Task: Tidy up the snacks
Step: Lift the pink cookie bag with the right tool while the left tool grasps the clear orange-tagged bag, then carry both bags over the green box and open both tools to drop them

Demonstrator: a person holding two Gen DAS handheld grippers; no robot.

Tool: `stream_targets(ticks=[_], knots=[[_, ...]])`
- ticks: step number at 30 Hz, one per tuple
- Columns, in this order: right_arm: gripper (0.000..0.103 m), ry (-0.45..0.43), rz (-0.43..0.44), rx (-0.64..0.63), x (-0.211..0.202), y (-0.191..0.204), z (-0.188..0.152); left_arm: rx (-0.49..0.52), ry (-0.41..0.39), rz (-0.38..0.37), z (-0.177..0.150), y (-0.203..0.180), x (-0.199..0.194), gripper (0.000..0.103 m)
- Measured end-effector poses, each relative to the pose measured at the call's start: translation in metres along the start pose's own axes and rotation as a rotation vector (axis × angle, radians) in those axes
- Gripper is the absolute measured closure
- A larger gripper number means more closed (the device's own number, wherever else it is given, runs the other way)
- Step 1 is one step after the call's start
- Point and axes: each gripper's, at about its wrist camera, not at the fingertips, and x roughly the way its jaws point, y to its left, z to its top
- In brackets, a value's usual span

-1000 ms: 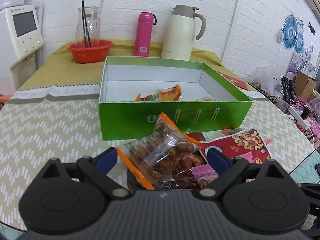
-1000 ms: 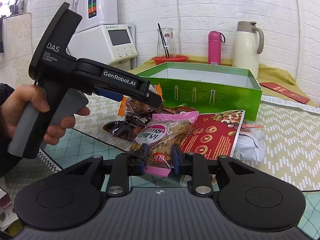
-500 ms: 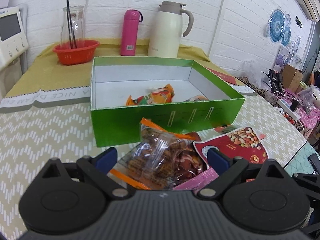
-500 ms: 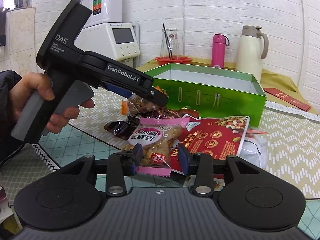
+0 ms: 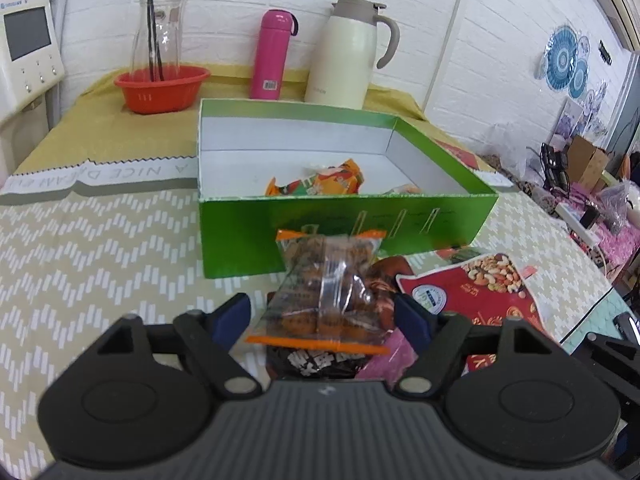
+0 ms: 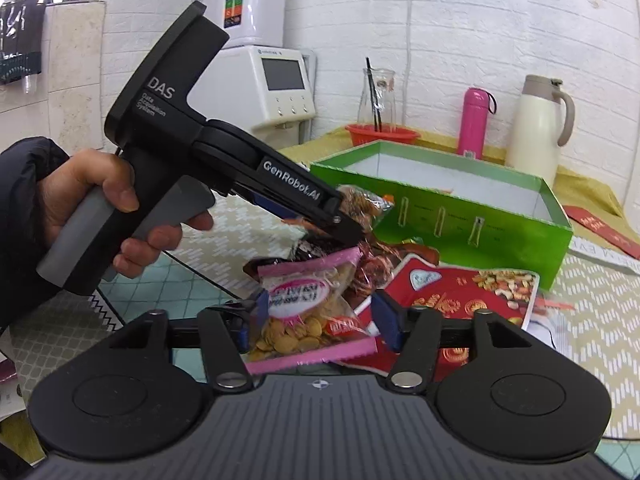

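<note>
A green box (image 5: 344, 232) with a white inside holds an orange snack packet (image 5: 320, 184). In front of it lies a pile of snacks. My left gripper (image 5: 322, 314) is open, with a clear orange-edged bag of brown snacks (image 5: 328, 292) between its fingers, resting on a dark packet. My right gripper (image 6: 318, 318) is open around a pink-edged bag of yellow chips (image 6: 308, 312). A red nut packet (image 6: 472, 296) lies to the right. The left gripper (image 6: 336, 216) also shows in the right wrist view, over the pile.
At the back stand a red bowl (image 5: 162, 88) with a glass carafe, a pink bottle (image 5: 272, 56) and a cream thermos jug (image 5: 348, 52). A white appliance (image 6: 276, 88) stands left. A red envelope (image 6: 600, 226) lies right of the box.
My right gripper has opened, from shut on the pink bag to wide around it. My left gripper has shifted and the orange-edged bag now lies straight between its fingers.
</note>
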Motion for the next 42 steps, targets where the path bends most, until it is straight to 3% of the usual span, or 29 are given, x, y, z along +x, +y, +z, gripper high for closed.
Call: stream_targets(ticks=[2, 3, 4, 7, 8, 9, 10, 17, 23, 29, 32, 38, 42], knots=[[0.000, -0.006, 0.002, -0.021, 0.002, 0.003, 0.002, -0.015, -0.017, -0.011, 0.004, -0.001, -0.001, 0.020], [0.000, 0.001, 0.002, -0.030, 0.004, 0.005, 0.002, -0.018, -0.024, -0.003, 0.006, -0.002, 0.000, 0.012], [0.000, 0.012, 0.002, -0.036, 0.008, 0.008, 0.002, -0.022, -0.034, 0.014, 0.007, -0.003, 0.002, 0.010], [0.000, 0.054, -0.009, -0.065, 0.017, 0.015, -0.002, -0.003, -0.020, 0.022, 0.007, -0.007, 0.009, 0.011], [0.003, 0.065, -0.018, -0.072, 0.018, 0.016, -0.002, 0.015, -0.012, 0.028, 0.005, -0.009, 0.011, 0.012], [0.006, 0.069, -0.022, -0.075, 0.019, 0.016, -0.002, 0.038, -0.003, 0.034, 0.003, -0.011, 0.013, 0.025], [0.012, 0.074, -0.024, -0.073, 0.019, 0.016, -0.002, 0.068, 0.012, 0.050, 0.001, -0.013, 0.016, 0.047], [0.031, 0.088, -0.030, -0.050, 0.018, 0.016, -0.003, 0.019, 0.015, 0.053, -0.002, -0.004, 0.008, 0.053], [0.034, 0.017, -0.003, 0.022, -0.010, 0.007, 0.006, -0.007, -0.029, 0.033, 0.000, -0.006, -0.018, 0.054], [0.034, -0.090, -0.098, 0.055, -0.024, -0.026, 0.038, 0.005, -0.141, 0.000, 0.031, -0.016, -0.047, 0.054], [0.034, -0.121, -0.135, 0.110, -0.017, -0.050, 0.053, 0.002, -0.174, 0.029, 0.050, -0.018, -0.044, 0.055], [0.034, -0.146, -0.239, 0.200, 0.007, -0.092, 0.069, -0.022, -0.168, 0.075, 0.078, -0.011, -0.017, 0.055], [0.033, -0.142, -0.240, 0.296, 0.027, -0.118, 0.075, -0.051, -0.143, 0.096, 0.087, 0.000, 0.006, 0.054]])
